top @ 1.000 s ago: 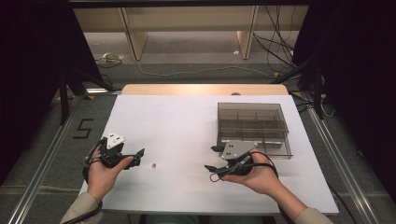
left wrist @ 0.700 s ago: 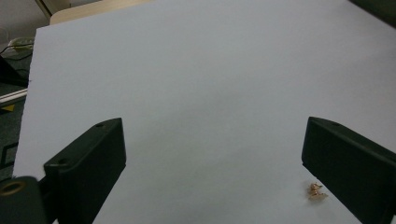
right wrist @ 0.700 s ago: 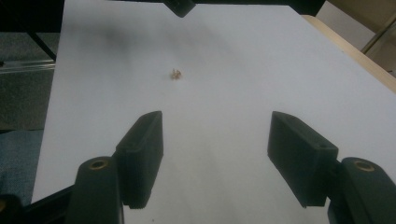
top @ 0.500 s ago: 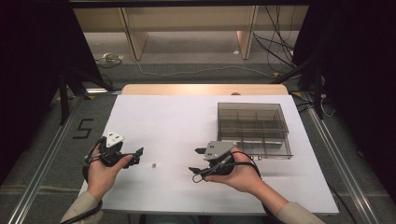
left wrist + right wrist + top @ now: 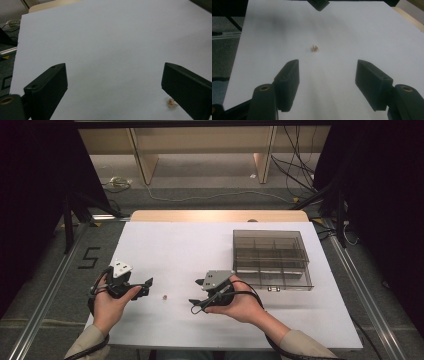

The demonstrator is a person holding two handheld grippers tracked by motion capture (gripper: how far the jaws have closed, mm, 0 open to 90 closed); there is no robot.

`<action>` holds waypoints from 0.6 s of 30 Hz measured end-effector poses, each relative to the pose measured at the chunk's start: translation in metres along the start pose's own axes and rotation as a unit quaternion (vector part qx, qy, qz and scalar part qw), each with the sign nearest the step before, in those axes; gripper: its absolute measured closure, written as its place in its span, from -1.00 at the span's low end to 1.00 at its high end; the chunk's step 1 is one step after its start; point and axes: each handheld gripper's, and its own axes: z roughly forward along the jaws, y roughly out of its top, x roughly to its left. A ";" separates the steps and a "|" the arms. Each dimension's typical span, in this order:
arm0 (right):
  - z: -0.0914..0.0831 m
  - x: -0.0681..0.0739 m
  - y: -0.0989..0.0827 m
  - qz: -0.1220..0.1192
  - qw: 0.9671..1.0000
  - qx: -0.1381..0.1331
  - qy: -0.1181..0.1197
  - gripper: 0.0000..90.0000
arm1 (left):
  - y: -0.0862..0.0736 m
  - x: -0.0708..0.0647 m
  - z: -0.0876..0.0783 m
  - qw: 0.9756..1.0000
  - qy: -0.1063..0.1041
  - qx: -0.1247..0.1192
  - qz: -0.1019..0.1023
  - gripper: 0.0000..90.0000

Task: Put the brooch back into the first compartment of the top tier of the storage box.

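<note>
Your right gripper (image 5: 196, 292) has slid left from beside the box (image 5: 270, 258), and its wide-open, empty jaws now point at the bit (image 5: 164, 296). On the table (image 5: 180, 245), your left gripper (image 5: 146, 287) rests with jaws spread wide, holding nothing. The small golden bit lies on the white surface between both grippers, just beside your left one.

Dim room, cables (image 5: 300, 165) on grey floor (image 5: 210, 195)

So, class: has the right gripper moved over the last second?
Yes. In the high view the right gripper has slid left, away from the compartment box and toward the small gold piece. Its jaws stand open.
</note>
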 end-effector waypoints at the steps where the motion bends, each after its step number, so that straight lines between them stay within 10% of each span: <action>1: 0.002 0.000 0.000 0.001 1.000 0.001 0.002 -0.18 | 0.000 0.000 0.000 1.000 0.000 -0.001 -0.001 -0.86; 18: 0.034 0.003 0.010 0.007 1.000 0.003 0.011 -0.16 | 0.000 0.000 0.000 1.000 -0.001 0.001 0.000 -0.85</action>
